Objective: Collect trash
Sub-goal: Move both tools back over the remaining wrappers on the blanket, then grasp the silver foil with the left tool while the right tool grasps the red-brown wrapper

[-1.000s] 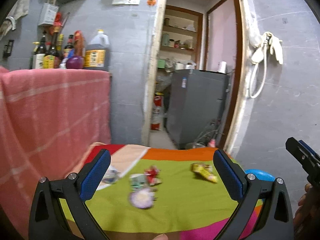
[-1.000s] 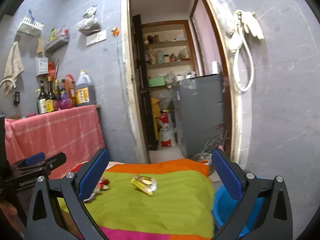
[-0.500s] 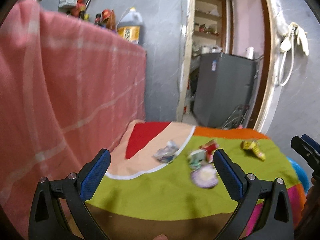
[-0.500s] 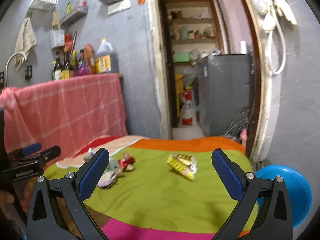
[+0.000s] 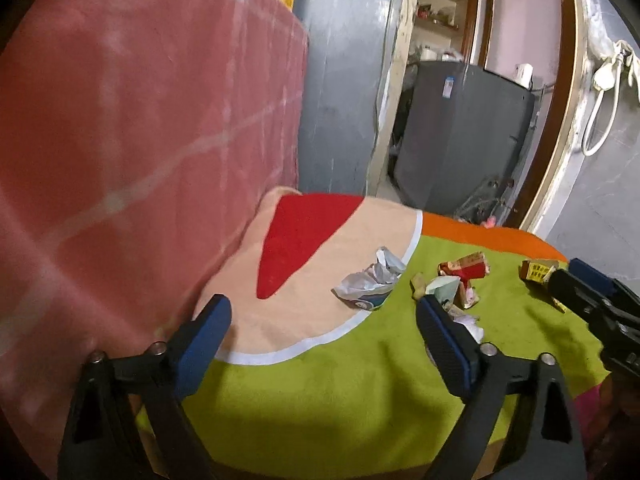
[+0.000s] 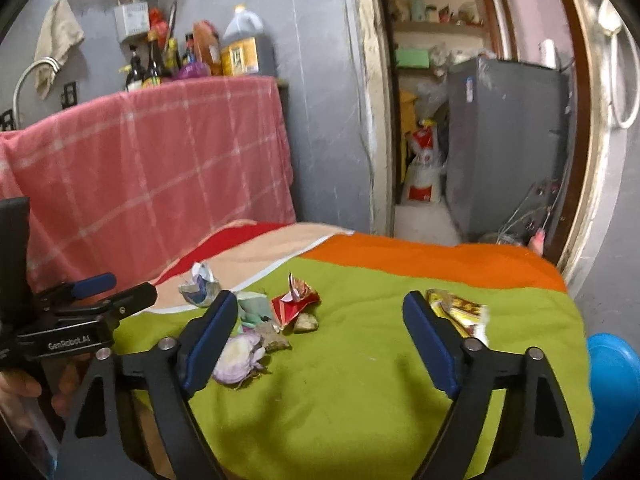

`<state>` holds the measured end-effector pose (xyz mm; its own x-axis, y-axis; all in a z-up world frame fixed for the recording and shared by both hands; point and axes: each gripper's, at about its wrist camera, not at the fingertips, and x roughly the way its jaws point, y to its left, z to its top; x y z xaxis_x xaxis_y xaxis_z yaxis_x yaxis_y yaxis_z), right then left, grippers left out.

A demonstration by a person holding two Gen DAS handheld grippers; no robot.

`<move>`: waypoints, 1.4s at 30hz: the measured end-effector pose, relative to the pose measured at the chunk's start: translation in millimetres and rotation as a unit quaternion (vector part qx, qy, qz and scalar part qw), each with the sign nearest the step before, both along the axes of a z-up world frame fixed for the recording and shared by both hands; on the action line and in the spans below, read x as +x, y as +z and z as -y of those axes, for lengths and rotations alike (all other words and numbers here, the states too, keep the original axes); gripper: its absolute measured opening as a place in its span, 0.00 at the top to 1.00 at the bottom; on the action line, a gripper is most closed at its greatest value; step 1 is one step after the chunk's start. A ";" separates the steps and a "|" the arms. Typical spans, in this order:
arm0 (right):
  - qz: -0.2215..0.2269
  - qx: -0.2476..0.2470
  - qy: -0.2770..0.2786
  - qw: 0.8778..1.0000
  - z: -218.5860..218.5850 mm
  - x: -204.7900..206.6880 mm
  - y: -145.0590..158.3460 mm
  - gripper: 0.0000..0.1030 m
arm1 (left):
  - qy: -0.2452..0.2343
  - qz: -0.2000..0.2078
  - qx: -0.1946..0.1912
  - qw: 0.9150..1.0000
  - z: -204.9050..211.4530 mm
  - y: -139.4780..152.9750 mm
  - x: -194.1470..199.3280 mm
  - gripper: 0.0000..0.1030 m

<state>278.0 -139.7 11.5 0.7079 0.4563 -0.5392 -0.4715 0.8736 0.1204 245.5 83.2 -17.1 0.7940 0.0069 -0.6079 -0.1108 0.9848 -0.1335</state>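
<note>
Left claw (image 5: 322, 330): jaws spread wide, nothing between them, hovering over the cloth-covered table (image 5: 360, 400). Right claw (image 6: 316, 330): also wide open, empty.

Near to far from the right claw:
- purple-white onion scrap (image 6: 238, 358) just beside its left finger
- dark crumb (image 6: 278, 340) touching the scrap
- pale green wrapper (image 6: 252, 306) partly behind that left finger
- red foil wrapper (image 6: 294, 302) ahead between the fingers, brown bit (image 6: 306, 322) just beside it
- yellow snack packet (image 6: 460, 312) behind its right finger
- crumpled white-blue paper (image 6: 200, 284) farther left, on the peach patch

Left view: crumpled paper (image 5: 370, 282) ahead between the fingers; red wrapper (image 5: 464, 268) beyond its right finger. Blue bin (image 6: 612, 392) sits off the table edge, right of the right claw. Pink checked cloth (image 6: 152, 168) hangs behind, bottles (image 6: 192, 56) above it.
</note>
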 end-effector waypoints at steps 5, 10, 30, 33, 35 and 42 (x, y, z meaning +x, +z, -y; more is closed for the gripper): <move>-0.049 0.003 0.008 0.999 -13.3 26.4 -10.8 0.44 | -0.022 -0.034 -0.018 0.999 -0.3 -7.5 20.8 0.34; -0.074 -0.006 0.019 0.997 -25.8 43.8 -18.8 0.56 | -0.042 -0.052 -0.036 0.997 -0.7 -12.3 37.3 0.47; -0.113 -0.039 0.046 0.992 -56.7 64.9 -38.9 0.86 | -0.090 -0.063 -0.055 0.992 6.6 -16.8 64.0 0.82; -0.107 -0.052 0.051 0.992 -57.8 60.4 -38.2 0.88 | -0.090 -0.064 -0.060 0.992 6.7 -17.4 63.0 0.86; -0.099 -0.056 0.051 0.992 -56.8 57.8 -36.4 0.89 | -0.090 -0.062 -0.061 0.992 7.3 -15.9 61.4 0.88; -0.070 -0.034 0.037 0.996 -40.1 43.6 -25.2 0.90 | -0.074 -0.036 -0.070 0.994 9.6 -9.0 45.1 0.91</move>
<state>321.6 -99.6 -13.6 0.5891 0.4636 -0.6619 -0.5175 0.8455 0.1316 290.6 73.6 -26.1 0.7347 -0.1951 -0.6498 0.0202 0.9636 -0.2664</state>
